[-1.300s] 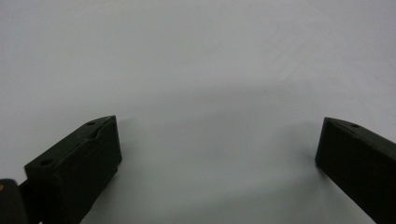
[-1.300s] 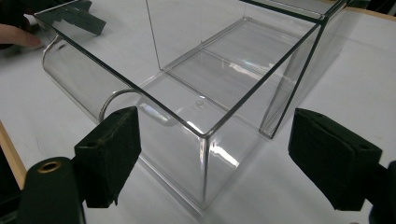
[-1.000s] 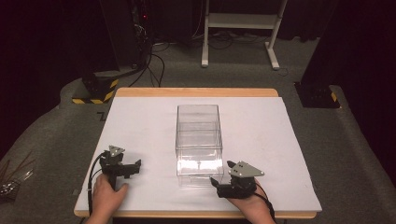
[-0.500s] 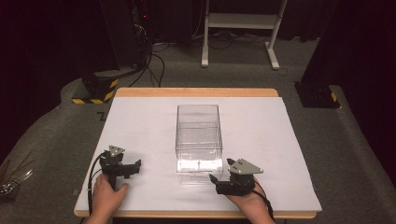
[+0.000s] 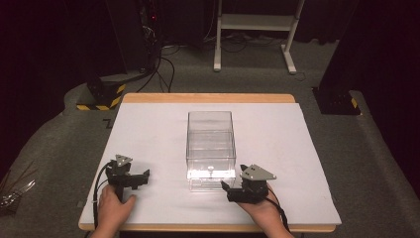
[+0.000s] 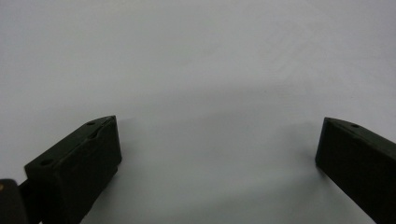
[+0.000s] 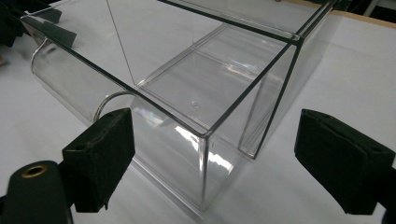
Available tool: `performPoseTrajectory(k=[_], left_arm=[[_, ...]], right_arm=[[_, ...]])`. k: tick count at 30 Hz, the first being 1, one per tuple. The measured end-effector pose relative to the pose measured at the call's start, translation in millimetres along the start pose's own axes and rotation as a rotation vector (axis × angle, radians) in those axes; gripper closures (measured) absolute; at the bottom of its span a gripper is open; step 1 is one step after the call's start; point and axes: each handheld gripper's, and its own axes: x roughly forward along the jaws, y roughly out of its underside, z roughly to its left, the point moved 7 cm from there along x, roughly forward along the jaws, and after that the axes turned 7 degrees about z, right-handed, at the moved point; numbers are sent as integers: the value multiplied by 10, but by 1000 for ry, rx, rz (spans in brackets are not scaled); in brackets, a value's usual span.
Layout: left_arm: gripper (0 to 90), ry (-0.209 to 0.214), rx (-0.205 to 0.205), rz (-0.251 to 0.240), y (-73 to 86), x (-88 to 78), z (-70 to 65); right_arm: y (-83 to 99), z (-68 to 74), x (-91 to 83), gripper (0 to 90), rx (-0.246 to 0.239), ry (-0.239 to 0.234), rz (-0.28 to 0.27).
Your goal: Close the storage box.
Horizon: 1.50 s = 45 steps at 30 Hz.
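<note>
A clear plastic box point(image 5: 210, 144) with an open top stands upright in the middle of the white table sheet point(image 5: 297, 148). A curved clear handle point(image 7: 108, 99) sits on its near face. My right gripper point(image 5: 227, 191) lies just right of the box's near end, pointing left at it. In the right gripper view its jaws point(image 7: 217, 128) stand wide apart and have just been opening. The box's near corner point(image 7: 203, 140) rises between them, with neither pad touching it. My left gripper point(image 5: 142, 179) rests at the front left, open over bare sheet point(image 6: 217, 135).
The wooden table edge point(image 5: 208, 97) borders the sheet at the back. Beyond it on the carpet are a white stand point(image 5: 252, 22), cables and a yellow-black striped base point(image 5: 101, 96). Another dark base point(image 5: 337, 99) stands at the right. Metal tools point(image 5: 12, 191) lie on the floor at far left.
My right gripper has edged slightly left toward the box's near end. The left gripper and the box have stayed where they were.
</note>
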Motion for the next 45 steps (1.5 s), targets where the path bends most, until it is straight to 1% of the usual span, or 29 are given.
performPoseTrajectory(k=[8, 17, 26, 28, 35, 38, 40, 45], left_arm=[[5, 0, 0, 0, 0, 0, 0], [5, 0, 0, 0, 0, 0, 0], [5, 0, 1, 2, 0, -1, 0], [5, 0, 1, 2, 0, -1, 0], [5, 0, 0, 2, 0, -1, 0], [5, 0, 0, 2, 1, -1, 0], [5, 0, 0, 2, 1, -1, 0], [5, 0, 2, 2, 0, -1, 1]], right_arm=[[-25, -35, 34, 120, 10, 5, 5], [-72, -95, 87, 117, 16, 23, 9], [-139, -195, 194, 118, 45, 41, 5], [-151, -219, 219, 118, 44, 44, 4], [-188, -270, 286, 121, 53, 61, 0], [-201, -288, 315, 124, 69, 62, -1], [-211, -303, 330, 126, 65, 65, -4], [-229, -330, 372, 126, 78, 68, -2]])
